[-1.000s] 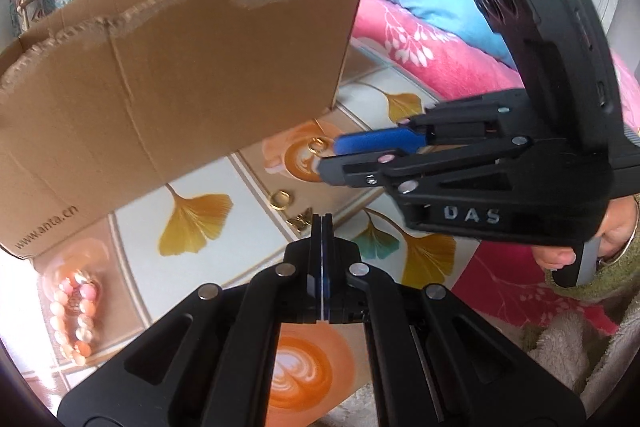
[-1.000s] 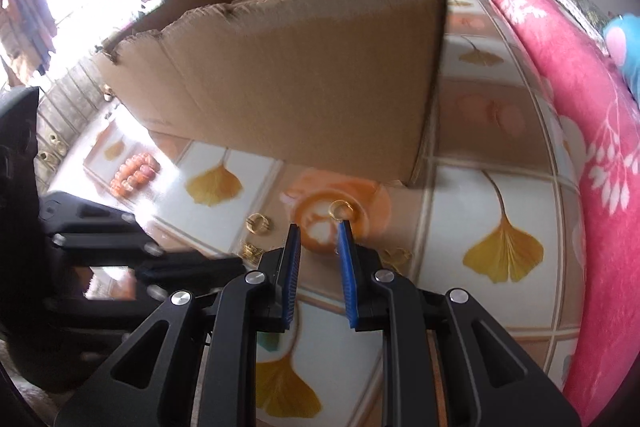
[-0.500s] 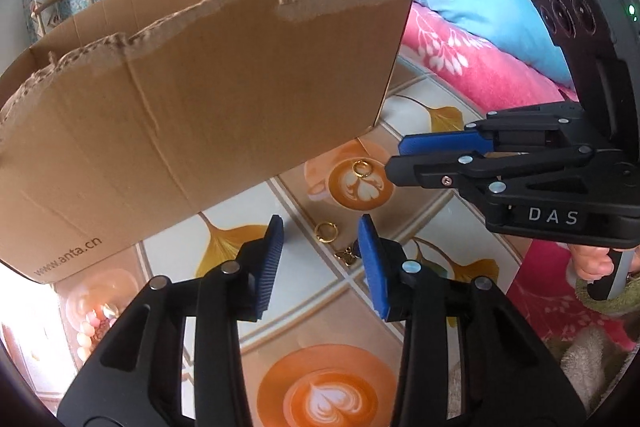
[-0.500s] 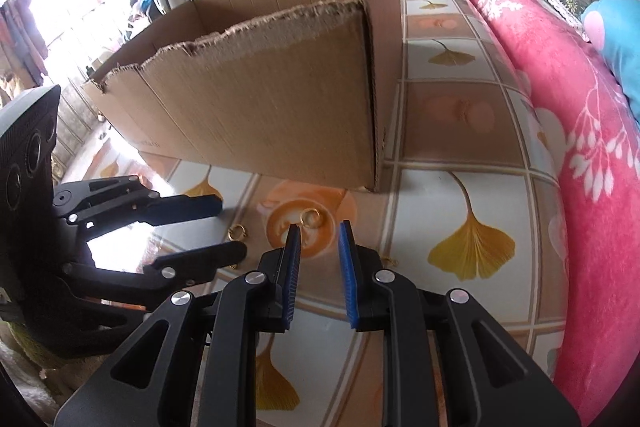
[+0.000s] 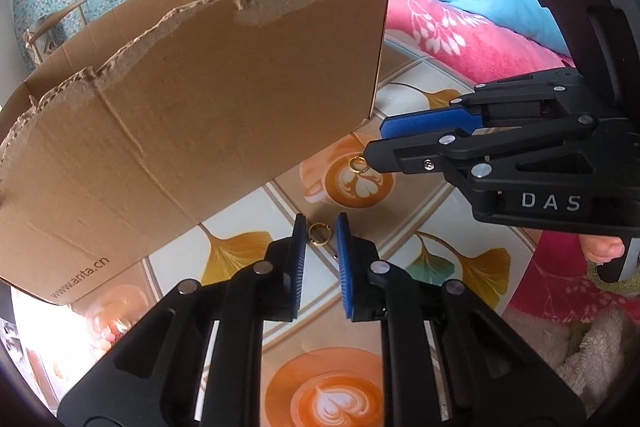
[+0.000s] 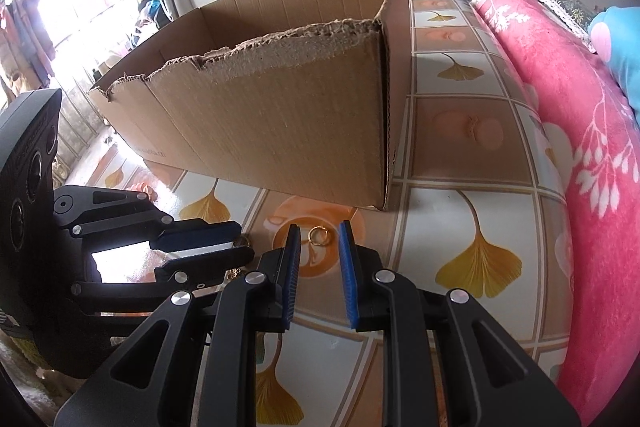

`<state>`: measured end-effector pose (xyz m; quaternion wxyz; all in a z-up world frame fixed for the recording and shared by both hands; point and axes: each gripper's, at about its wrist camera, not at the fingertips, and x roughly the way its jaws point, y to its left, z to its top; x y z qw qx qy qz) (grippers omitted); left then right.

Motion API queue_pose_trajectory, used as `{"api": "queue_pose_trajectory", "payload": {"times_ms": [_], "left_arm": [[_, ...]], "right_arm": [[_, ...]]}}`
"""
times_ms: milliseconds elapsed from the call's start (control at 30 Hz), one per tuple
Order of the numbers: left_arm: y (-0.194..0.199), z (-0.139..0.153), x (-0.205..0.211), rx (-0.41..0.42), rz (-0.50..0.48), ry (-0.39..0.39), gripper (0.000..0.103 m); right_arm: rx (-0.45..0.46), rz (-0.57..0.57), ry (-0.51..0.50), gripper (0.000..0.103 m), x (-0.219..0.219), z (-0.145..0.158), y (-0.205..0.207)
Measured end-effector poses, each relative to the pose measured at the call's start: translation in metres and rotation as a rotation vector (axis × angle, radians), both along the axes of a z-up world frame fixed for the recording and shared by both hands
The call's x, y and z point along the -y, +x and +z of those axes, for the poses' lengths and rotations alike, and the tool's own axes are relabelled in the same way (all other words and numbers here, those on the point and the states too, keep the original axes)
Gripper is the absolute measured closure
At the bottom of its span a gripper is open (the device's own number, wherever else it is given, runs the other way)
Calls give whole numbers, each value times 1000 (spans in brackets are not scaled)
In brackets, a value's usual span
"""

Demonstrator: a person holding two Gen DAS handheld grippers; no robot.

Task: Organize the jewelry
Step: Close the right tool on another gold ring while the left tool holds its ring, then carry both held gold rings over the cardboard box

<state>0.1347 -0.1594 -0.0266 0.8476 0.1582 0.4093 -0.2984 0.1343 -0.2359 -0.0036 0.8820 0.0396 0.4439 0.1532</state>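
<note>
Left gripper [image 5: 320,235], jaws just closing, straddles a ring [image 5: 319,234] without pinching. Right gripper [image 6: 319,241] stands apart around another ring [image 6: 318,236]. Either thin ring could skid off the slick tablecloth [image 6: 440,219].

cardboard box [image 5: 192,115]: "www.anta.cn" printed near its lower left corner; right gripper [image 5: 374,147]: "das" in white on its body.

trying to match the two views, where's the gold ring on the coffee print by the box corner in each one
Left wrist view: the gold ring lies right of centre, at the tip of the right tongs.
Right wrist view: lower centre, seen between the open right tongs.
Shared landmark: the cardboard box; its near bottom corner stands just beyond the ring.
</note>
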Motion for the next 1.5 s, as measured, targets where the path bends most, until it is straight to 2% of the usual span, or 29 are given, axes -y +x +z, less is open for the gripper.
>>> {"api": "queue_pose_trajectory", "payload": {"times_ms": [33, 200, 333, 800, 867, 933, 1067, 1500], "left_arm": [[0, 0, 0, 5, -1, 1, 93], [-1, 2, -3, 15, -8, -1, 93], [0, 2, -4, 16, -5, -3, 93], [3, 2, -22, 17, 42, -16, 93], [3, 2, -23, 18, 42, -17, 93], [3, 2, -24, 18, 42, -19, 93], [4, 3, -23, 22, 44, -23, 93], [0, 10, -26, 43, 48, -30, 93]], "right_arm": [[0, 1, -1, 83, 0, 0, 0], [-4, 5, -8, 82, -1, 0, 0], [-11, 16, -24, 74, -5, -2, 1], [-3, 54, -163, 74, -25, -11, 13], [-5, 54, -165, 76, -26, -12, 14], [-7, 58, -158, 85, -27, -12, 14], [-8, 58, -152, 91, -28, -12, 14], [15, 44, -129, 91, -25, -1, 4]]}}
